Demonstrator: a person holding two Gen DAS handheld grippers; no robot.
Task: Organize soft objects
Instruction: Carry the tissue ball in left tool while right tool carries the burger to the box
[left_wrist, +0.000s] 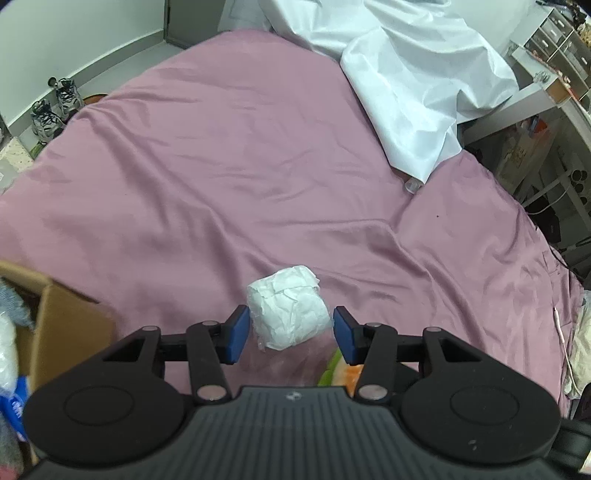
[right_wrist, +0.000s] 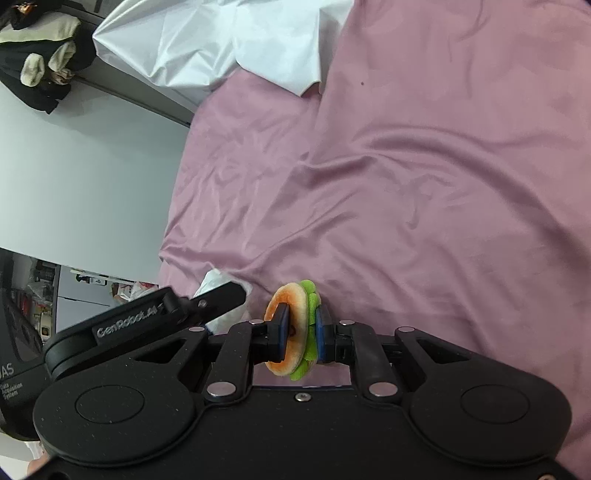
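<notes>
The left gripper (left_wrist: 290, 334) hangs above the pink bed (left_wrist: 221, 166), its blue pads (left_wrist: 236, 338) partly apart around a white wad (left_wrist: 288, 308), a sliver of gap showing on each side. The right gripper (right_wrist: 301, 334) is clamped on a plush burger (right_wrist: 293, 328), near the bed's front edge. A cardboard box (left_wrist: 55, 317) stands at the bed's left edge.
</notes>
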